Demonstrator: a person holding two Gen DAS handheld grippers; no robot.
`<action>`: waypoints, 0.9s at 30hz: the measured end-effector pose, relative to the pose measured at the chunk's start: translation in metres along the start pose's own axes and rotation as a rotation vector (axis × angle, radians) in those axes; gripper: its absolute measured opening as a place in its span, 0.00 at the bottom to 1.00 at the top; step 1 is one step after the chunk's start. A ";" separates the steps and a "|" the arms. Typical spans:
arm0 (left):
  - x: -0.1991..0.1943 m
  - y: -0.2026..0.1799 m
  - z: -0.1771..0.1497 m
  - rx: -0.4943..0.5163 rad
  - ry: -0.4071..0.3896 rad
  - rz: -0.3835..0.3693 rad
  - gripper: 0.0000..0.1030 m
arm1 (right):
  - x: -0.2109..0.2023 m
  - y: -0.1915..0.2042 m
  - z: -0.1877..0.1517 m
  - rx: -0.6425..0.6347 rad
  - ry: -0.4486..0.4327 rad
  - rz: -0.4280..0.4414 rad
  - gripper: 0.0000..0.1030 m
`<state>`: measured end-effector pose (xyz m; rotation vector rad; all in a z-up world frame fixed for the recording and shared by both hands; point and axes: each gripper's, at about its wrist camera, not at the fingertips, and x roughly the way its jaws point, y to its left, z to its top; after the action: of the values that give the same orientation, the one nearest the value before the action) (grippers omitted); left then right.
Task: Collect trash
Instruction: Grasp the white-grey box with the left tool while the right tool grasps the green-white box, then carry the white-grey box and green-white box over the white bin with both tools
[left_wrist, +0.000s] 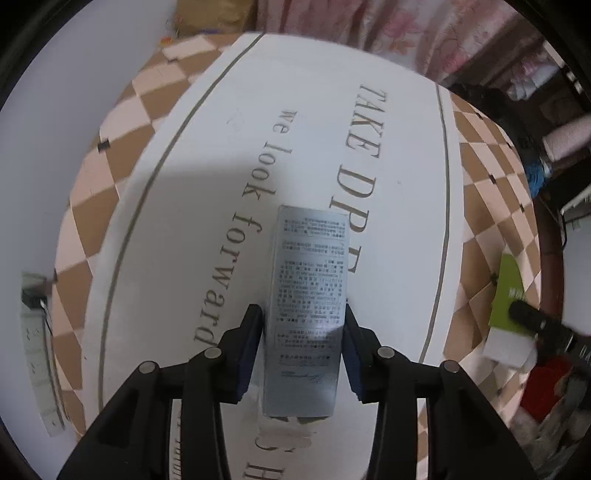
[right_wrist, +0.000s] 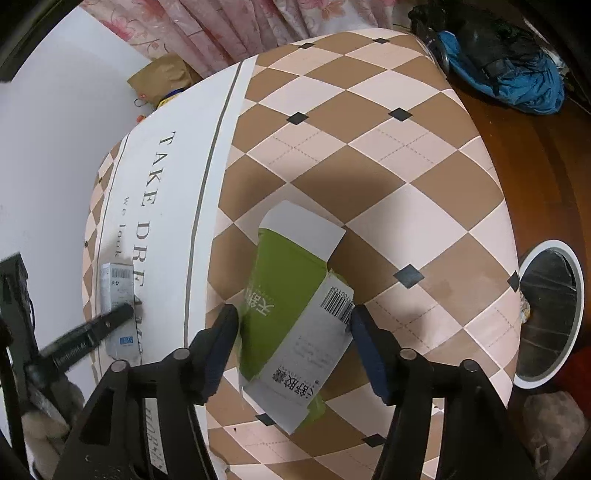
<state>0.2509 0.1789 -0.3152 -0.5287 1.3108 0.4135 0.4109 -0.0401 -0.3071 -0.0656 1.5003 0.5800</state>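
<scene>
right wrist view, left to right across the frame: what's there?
Left tongs beside the small silver box → white strip of the tablecloth → flattened green box between the right tongs → white-rimmed trash bin on the floor.

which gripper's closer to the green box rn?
Right. The right gripper straddles the green box, a finger on either side. The left gripper is over on the white strip, around the silver box.
</scene>
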 end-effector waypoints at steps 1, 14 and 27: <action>0.000 -0.001 -0.001 0.012 -0.007 0.009 0.37 | 0.001 0.000 0.001 0.006 0.003 -0.002 0.65; -0.042 -0.014 -0.046 0.063 -0.158 0.159 0.31 | -0.008 0.021 -0.016 -0.074 -0.060 -0.098 0.50; -0.131 -0.102 -0.079 0.152 -0.346 0.099 0.31 | -0.106 -0.003 -0.067 -0.029 -0.216 0.044 0.16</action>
<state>0.2176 0.0509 -0.1874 -0.2512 1.0260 0.4609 0.3549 -0.1024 -0.2141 0.0075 1.2867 0.6238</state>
